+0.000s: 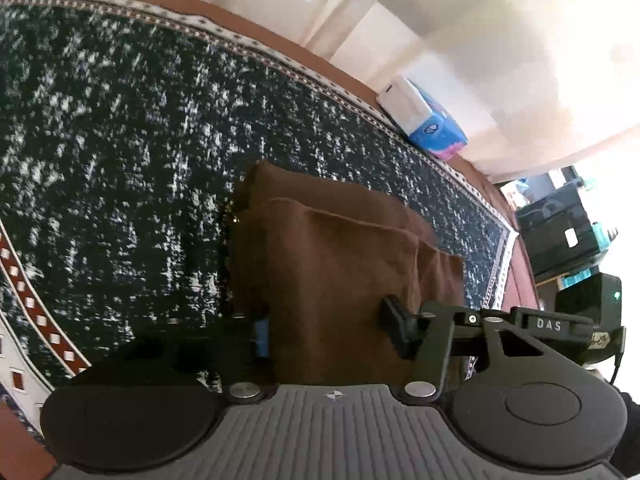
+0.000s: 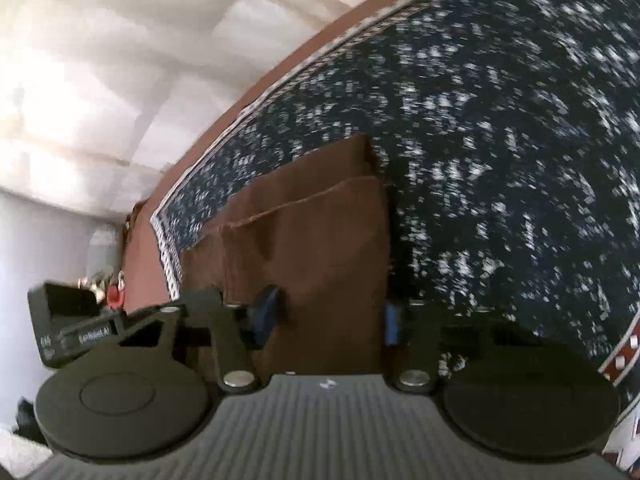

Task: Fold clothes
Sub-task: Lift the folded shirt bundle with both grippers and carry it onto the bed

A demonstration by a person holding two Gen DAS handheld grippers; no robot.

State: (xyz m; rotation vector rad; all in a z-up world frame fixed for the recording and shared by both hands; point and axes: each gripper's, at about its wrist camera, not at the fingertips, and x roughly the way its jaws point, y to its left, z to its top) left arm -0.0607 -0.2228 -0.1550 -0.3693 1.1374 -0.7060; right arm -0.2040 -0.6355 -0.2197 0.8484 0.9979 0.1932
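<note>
Brown cloth (image 1: 332, 264), folded in layers, lies on your dark speckled blanket (image 1: 120, 140), its near edge hidden under both tools. Your left gripper (image 1: 328, 330) and right gripper (image 2: 330, 316) each stand half open astride it. Whether the pads (image 2: 267, 312) pinch the fabric you cannot tell; blur smears the right view.
</note>
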